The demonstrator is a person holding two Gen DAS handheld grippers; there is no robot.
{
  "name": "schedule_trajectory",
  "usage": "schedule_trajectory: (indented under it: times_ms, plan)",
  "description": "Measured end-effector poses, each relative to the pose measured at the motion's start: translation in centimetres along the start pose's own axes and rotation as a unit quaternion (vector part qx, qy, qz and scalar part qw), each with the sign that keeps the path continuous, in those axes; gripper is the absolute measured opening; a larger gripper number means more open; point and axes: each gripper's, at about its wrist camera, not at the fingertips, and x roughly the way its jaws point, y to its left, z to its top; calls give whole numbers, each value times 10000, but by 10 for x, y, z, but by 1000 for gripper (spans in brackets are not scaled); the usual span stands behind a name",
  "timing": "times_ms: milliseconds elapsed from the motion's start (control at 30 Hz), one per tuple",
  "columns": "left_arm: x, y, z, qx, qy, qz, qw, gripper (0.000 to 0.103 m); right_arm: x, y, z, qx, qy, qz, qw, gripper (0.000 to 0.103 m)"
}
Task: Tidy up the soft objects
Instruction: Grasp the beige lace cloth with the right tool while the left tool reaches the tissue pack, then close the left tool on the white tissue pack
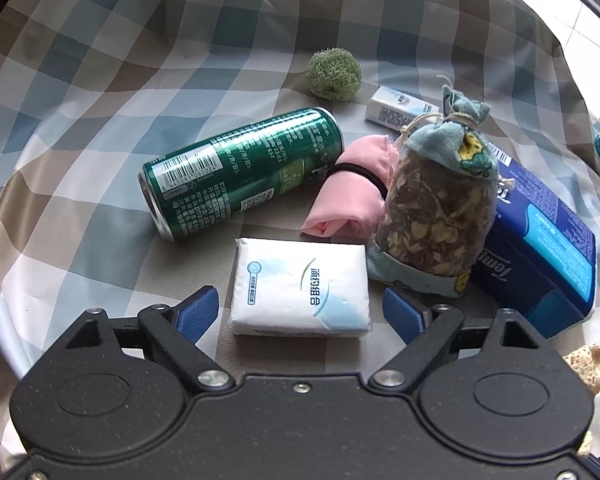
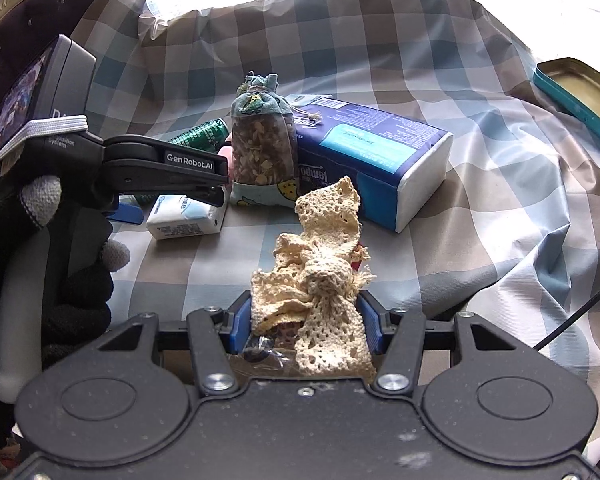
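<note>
1. The left gripper (image 1: 300, 312) stands open, its pads either side of the white tissue pack (image 1: 300, 288) lying on the checked desk (image 1: 100, 80).
2. The right gripper (image 2: 306, 326) clamps the cream crochet cloth (image 2: 320, 280).

White tissue pkt (image 1: 301, 289) is lying flat on the checked cloth, blue/green print facing up. Sachet bag (image 1: 440, 200) w/ dried bits inside is standing upright just behind it, neck tied w/ string. Pink cloth roll (image 1: 350, 188), banded w/ a black elastic, is lying beside the sachet. Cream crochet lace piece (image 2: 320, 280) is bunching up, knotted mid-way, its top end sticking upward.
</note>
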Motion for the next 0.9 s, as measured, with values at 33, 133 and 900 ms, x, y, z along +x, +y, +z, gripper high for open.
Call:
schedule_trajectory:
  times_ms: [33,133,900]
  plan:
    - [4,-1,0,18,56,43,10000,86,2,-1,0,13,25,-1,10000,53]
    - [16,-3,1,71,190,157,9997,86,9,-4,2,38,104,-12,9999,53]
    - [-55,10,-13,-16,-336,-168,9993,69,-20,-3,4,13,-217,-29,9998,53]
